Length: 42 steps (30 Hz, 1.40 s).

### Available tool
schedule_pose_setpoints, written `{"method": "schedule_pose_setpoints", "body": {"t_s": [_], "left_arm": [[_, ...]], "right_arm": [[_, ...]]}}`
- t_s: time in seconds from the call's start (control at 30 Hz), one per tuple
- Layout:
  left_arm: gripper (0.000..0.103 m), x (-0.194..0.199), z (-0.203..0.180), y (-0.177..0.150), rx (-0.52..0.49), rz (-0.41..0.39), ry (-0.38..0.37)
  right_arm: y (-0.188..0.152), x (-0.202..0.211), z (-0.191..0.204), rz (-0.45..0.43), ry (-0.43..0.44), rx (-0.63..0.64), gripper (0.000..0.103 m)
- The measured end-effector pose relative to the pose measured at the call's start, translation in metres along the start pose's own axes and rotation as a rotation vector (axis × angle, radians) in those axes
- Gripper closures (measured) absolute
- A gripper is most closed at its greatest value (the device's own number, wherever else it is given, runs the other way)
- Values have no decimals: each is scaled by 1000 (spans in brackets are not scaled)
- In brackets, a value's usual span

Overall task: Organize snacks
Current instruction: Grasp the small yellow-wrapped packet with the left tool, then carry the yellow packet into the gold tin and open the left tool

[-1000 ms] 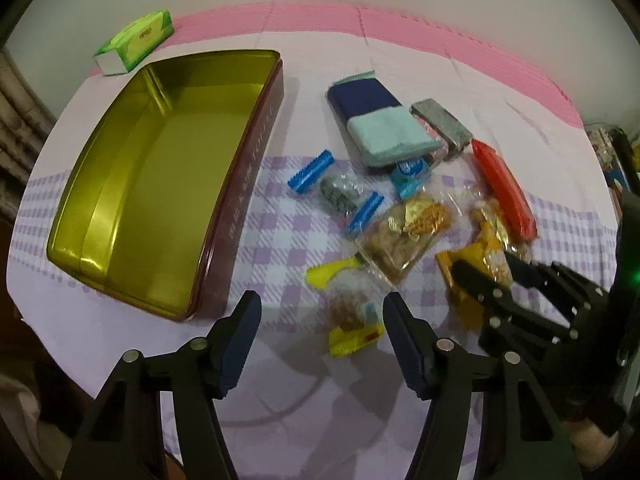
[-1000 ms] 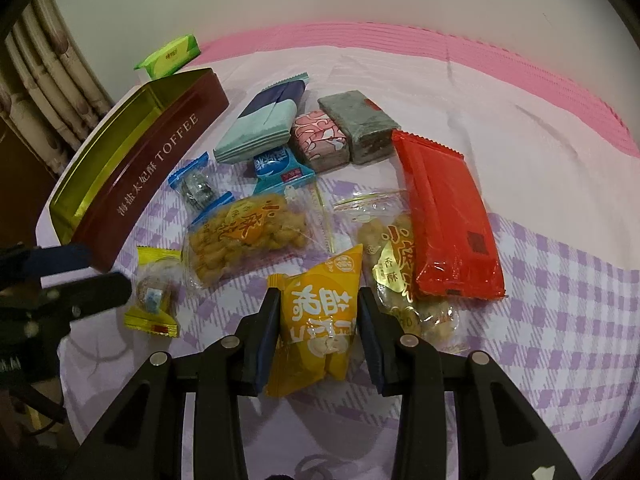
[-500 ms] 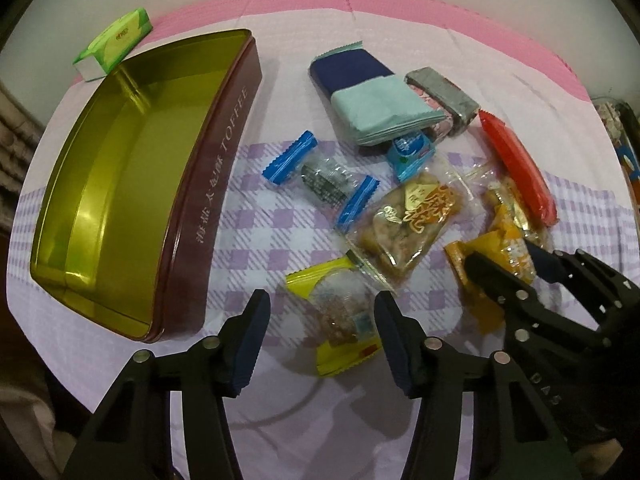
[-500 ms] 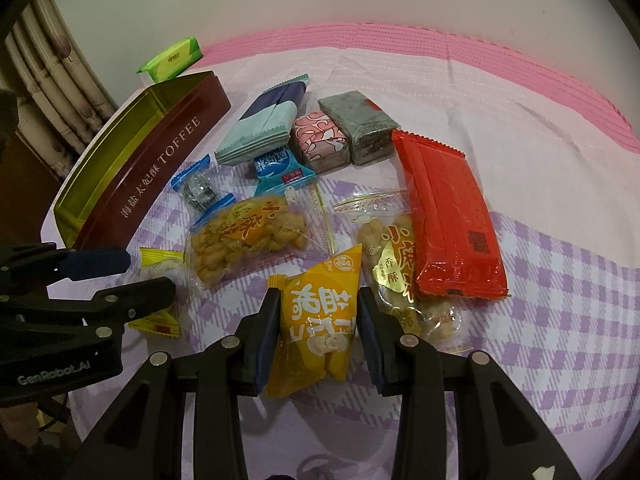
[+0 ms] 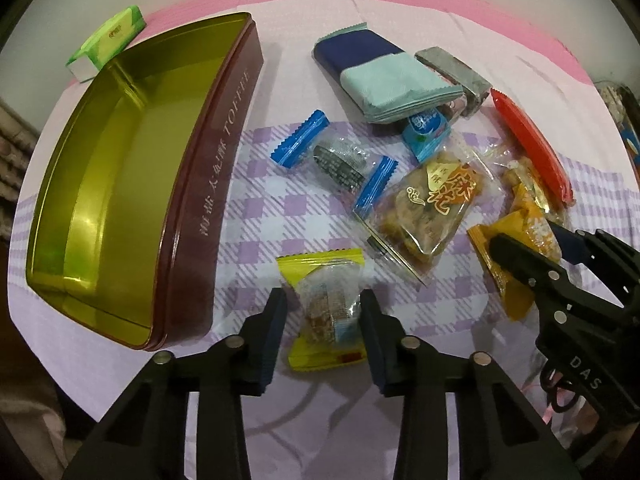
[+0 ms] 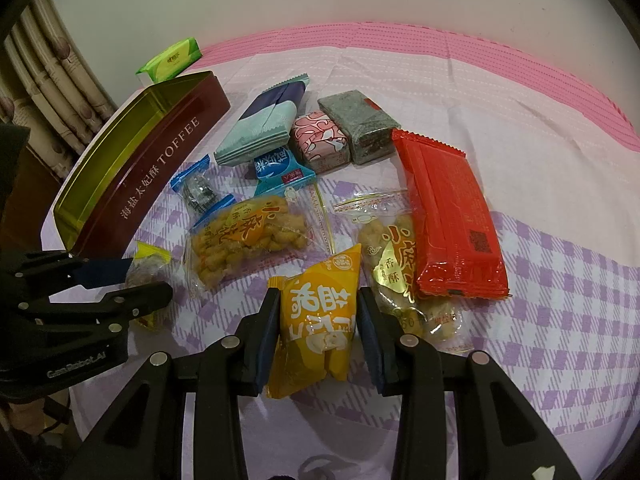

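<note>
**Snacks gripped beside the toffee tin**

Left wrist: the left gripper (image 5: 323, 312) is closing, jaws narrow, around a crinkly yellow-ended candy (image 5: 326, 312) beside the empty gold-lined tin (image 5: 120, 184).

Right wrist: the right gripper (image 6: 318, 330) clamps a puffy orange packet (image 6: 316, 324); two clear bags of fried twists (image 6: 248, 236) lie beyond it.

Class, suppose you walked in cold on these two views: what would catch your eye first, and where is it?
First, the big empty toffee tin with its gold inside, lying left of the scattered snacks. Then the long red packet on the right of the pile. Nearest, each tool has a snack between its fingers: the right gripper clamps an orange packet, while the left gripper is closing on a yellow-ended sweet.
</note>
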<state>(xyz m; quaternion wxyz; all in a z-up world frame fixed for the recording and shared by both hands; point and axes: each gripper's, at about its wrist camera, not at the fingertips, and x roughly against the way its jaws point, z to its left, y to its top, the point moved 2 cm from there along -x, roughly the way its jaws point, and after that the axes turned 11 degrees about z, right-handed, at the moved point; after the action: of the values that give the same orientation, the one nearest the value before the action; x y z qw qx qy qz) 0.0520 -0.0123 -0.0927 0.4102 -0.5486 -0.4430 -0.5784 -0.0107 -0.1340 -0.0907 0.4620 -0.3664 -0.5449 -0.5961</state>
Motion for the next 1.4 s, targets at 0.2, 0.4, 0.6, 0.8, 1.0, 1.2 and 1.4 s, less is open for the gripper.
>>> {"method": "schedule_pose_setpoints", "body": {"t_s": [0.2, 0.4, 0.6, 0.8, 1.0, 1.2, 1.4], "left_arm": [[76, 2, 2, 0, -9, -14, -9], [76, 10, 0, -3, -20, -38, -14], [77, 33, 1, -13, -45, -78, -33], [77, 61, 16, -10, -50, -148, -36], [77, 78, 59, 6, 8, -207, 30], [77, 63, 112, 18, 87, -191, 119], [77, 41, 157, 21, 152, -157, 171]], "right_arm": [[0, -1, 0, 1, -4, 0, 67], [1, -2, 0, 4, -10, 0, 67], [2, -2, 1, 10, -21, 0, 67], [3, -3, 3, 16, -36, 2, 68], [3, -4, 5, 22, -53, 4, 68], [4, -5, 8, 31, -73, 6, 68], [5, -7, 12, 39, -97, 8, 68]]}}
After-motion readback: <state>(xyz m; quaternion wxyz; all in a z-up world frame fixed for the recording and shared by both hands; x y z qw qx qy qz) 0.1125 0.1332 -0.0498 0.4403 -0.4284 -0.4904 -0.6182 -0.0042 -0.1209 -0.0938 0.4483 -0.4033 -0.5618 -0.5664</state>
